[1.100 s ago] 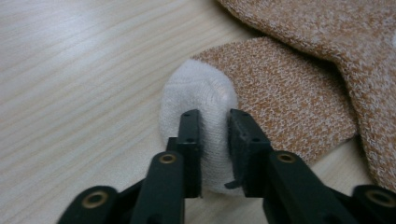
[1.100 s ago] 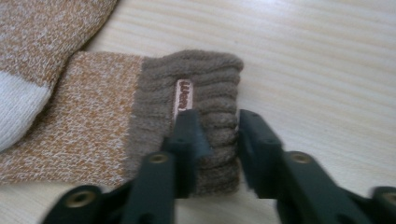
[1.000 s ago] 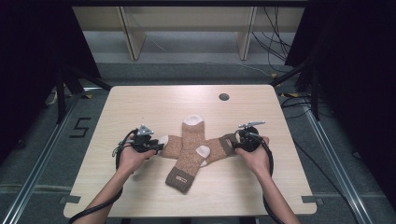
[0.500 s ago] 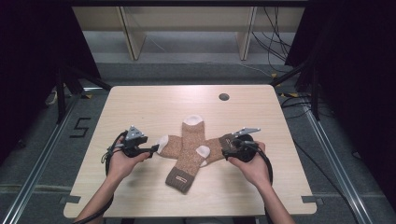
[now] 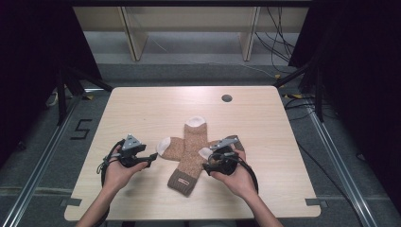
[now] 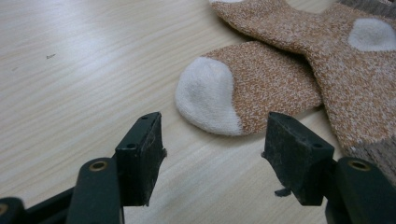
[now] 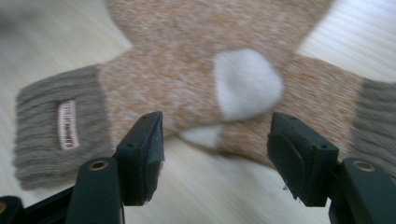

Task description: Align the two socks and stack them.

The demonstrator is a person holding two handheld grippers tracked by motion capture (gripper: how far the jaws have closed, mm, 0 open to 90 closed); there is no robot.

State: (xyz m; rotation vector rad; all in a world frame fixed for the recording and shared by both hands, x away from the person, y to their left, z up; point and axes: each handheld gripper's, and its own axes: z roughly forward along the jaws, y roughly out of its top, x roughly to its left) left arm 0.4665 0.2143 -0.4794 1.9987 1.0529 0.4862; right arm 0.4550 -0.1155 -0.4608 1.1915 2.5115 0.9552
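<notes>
two brown socks lie crossed on the wooden bench (image 5: 142,109), a little toward the near side of its middle. the upper sock (image 5: 189,151) runs from its white toe at about 12 o'clock down to its grey-brown ribbed cuff at about 7 o'clock. the lower sock (image 5: 172,147) passes beneath it, its white toe poking out at 9 o'clock and its cuff end at 3 o'clock, next to the right hand.

the left gripper (image 5: 152,156) sits at 9 o'clock of the cross, level with the bench, its tips just short of that white toe (image 6: 205,95). its jaws have just been opening and stand wide, with bare wood between them and nothing held; the toe lies a little ahead of them, untouched.

the right gripper (image 5: 208,166) is at about 4 o'clock of the cross, near the white heel patch (image 7: 247,84) of the upper sock. its jaws have also just been opening and are spread wide, clear of the fabric, gripping nothing. its own view is blurred, yet the cuff with a small label (image 7: 67,124) shows off at 9 o'clock.

a small dark round hole (image 5: 227,98) sits near the far edge of the bench, at about 1 o'clock.
</notes>
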